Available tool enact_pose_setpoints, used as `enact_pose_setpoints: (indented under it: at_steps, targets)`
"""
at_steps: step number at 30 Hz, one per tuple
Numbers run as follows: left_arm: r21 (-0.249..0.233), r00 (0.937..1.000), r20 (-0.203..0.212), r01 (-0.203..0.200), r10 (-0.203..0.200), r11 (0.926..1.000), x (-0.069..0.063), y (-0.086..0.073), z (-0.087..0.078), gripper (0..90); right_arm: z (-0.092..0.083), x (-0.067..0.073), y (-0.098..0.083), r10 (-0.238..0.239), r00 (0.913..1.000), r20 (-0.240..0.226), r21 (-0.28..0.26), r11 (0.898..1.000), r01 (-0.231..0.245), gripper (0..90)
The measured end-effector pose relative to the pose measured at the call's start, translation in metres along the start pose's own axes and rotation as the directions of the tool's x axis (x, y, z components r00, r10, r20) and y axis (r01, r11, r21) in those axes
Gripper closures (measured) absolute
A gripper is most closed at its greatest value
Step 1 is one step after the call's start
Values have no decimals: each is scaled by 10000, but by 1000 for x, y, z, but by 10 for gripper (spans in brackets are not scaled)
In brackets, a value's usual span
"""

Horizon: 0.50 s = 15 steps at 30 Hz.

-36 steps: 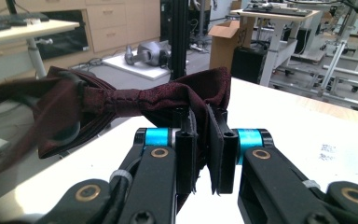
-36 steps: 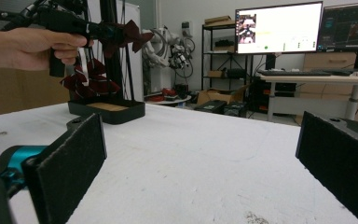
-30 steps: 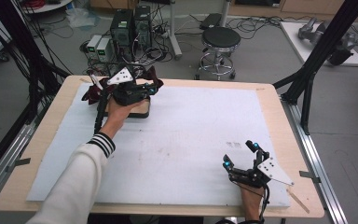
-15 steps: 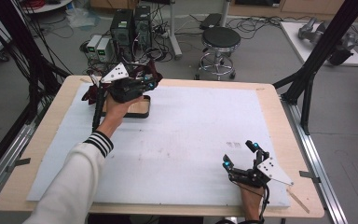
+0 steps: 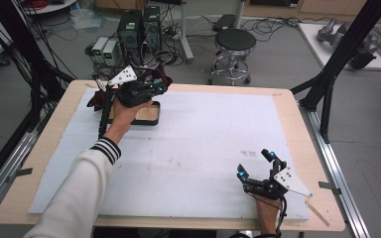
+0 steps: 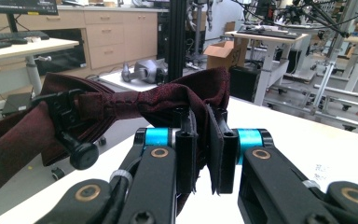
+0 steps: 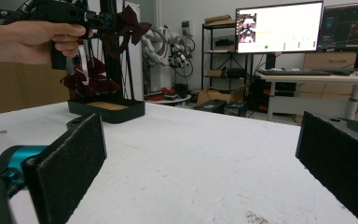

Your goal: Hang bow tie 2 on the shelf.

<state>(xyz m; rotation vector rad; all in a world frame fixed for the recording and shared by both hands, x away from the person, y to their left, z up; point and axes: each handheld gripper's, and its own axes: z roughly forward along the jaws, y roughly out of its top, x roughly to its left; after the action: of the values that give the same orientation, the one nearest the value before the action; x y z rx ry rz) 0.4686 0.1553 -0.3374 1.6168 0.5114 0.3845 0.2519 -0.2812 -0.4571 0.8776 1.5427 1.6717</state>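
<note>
My left gripper (image 5: pixel 158 88) is at the far left, just above a black tray (image 5: pixel 149 118) with a wooden floor. Its jaws are shut on a dark red cloth (image 5: pixel 161 76), and more of the cloth hangs to the left (image 5: pixel 94 99). In the left gripper view the pads (image 6: pixel 186 144) pinch a fold of the cloth (image 6: pixel 168 100), which carries a black clasp (image 6: pixel 72 135). My right gripper (image 5: pixel 255 163) rests near the table's front right, open with nothing between its pads (image 7: pixel 70 161). In the right gripper view the cloth (image 7: pixel 127 24) hangs over the tray (image 7: pixel 107 111).
A white foam sheet (image 5: pixel 208 134) covers most of the wooden table (image 5: pixel 54 134). Black frame posts stand at the table's left and right (image 5: pixel 327 84). A stool (image 5: pixel 234 42) and computer boxes (image 5: pixel 139 25) stand on the floor beyond the far edge.
My left hand has lifted the cloth a little up and away from the tray, so more of the tray shows. The right gripper has stayed still.
</note>
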Motion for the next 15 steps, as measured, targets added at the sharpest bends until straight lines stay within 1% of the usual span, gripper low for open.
enact_pose_setpoints:
  at_steps: [3,5,6,7,13,14,15]
  targets:
    - [77,10000,19,66,-66,9999,2,-3,0,824,0,0,0,-35,10000,-10,0,10000,35,8]
    - [40,9999,35,122,-122,9999,3,-4,0,823,0,0,0,-34,10000,-12,0,10000,34,8]
    - [47,9999,15,126,-126,9999,4,-5,-1,823,0,0,0,-32,10000,-10,1,10000,32,8]
    - [44,9997,-18,227,-227,9997,4,-7,-1,823,0,0,0,-34,10000,-11,0,10000,34,8]
    - [109,9996,-73,259,-258,9996,6,-12,-3,823,0,0,0,-43,10000,-4,5,10000,43,8]
    - [52,9993,-112,347,-346,9994,6,-14,-5,823,0,0,0,-48,10000,-9,-2,10000,48,8]
    - [52,9993,-112,347,-346,9994,6,-14,-5,823,0,0,0,-49,10000,-6,5,10000,49,8]
